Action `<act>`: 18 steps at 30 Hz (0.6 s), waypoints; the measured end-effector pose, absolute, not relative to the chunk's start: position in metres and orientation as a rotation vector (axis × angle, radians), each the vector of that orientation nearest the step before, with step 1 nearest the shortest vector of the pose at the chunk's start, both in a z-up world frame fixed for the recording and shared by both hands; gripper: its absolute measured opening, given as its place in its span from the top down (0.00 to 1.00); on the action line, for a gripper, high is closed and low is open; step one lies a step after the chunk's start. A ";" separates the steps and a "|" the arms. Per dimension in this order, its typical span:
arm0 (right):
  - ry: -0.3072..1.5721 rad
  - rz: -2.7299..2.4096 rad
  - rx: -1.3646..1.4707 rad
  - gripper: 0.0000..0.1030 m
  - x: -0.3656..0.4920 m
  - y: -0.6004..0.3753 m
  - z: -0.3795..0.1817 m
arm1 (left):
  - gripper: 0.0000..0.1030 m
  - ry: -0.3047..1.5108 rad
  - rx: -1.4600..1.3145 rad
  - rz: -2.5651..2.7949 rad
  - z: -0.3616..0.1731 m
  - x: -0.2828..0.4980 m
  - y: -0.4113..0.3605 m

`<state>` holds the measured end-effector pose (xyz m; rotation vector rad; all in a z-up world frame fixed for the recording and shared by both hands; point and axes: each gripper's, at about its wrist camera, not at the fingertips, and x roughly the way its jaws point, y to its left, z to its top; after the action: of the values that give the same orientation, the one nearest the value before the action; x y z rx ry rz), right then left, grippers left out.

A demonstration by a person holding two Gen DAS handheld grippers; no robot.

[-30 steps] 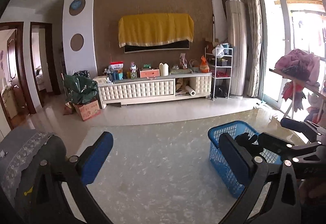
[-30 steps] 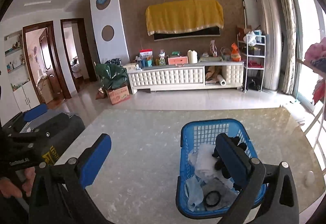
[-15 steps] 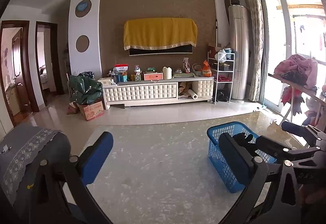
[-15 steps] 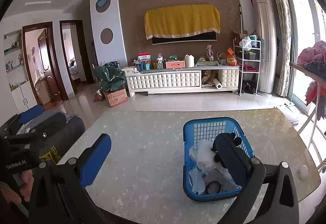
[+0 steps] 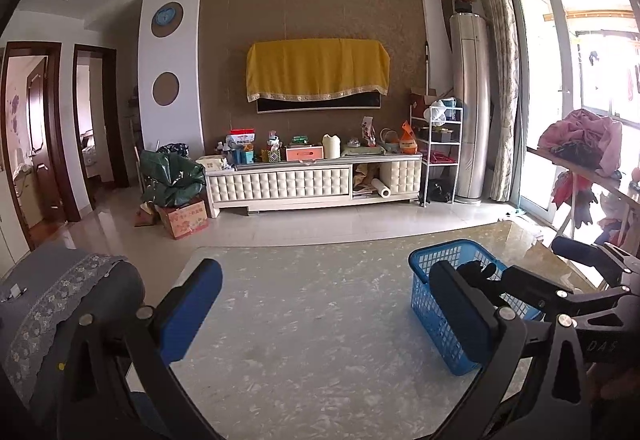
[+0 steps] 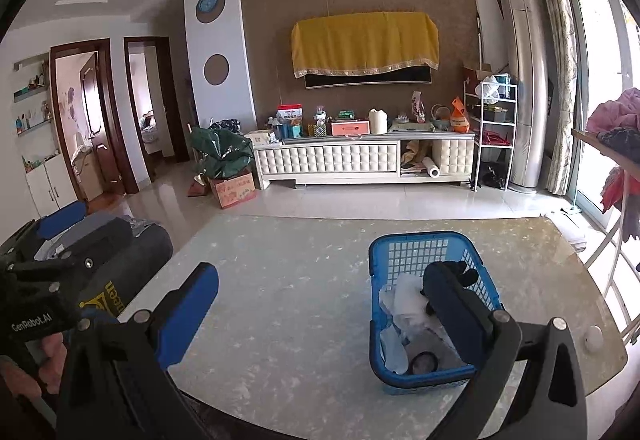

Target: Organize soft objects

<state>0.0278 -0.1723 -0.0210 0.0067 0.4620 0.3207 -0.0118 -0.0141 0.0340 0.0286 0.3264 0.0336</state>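
Soft objects (image 6: 404, 304), pale cloths with a black glove (image 6: 466, 274) against them, lie heaped in the blue plastic basket (image 6: 416, 240), which stands on the marble table (image 6: 296, 292) towards its right edge and nearer the front than the far edge. A dark ring-shaped item (image 6: 425, 362) rests at the basket's near end. My right hand-held gripper (image 6: 320, 314) hangs above the table's front edge with its blue-padded fingers (image 6: 188, 316) spread wide and nothing between them; its right finger overlaps the basket in the right wrist view. My left hand-held gripper (image 5: 324, 312) is likewise spread wide and carries nothing, held over the front edge to the left of the basket (image 5: 444, 268). A grey cushioned seat with a lace cover (image 5: 60, 304) sits off the table's left edge. Beyond the far edge stands a white tufted TV cabinet (image 6: 352, 156), and a yellow cloth (image 6: 364, 40) drapes the wall screen above it.
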 end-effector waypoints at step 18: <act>0.464 0.321 0.002 0.00 0.022 -0.171 -0.020 | 0.00 0.342 0.028 0.027 0.032 -0.017 -0.016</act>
<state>0.0222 -0.1711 -0.0204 0.0023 0.4642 0.3207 -0.0165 -0.0162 0.0324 0.0283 0.3424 0.0267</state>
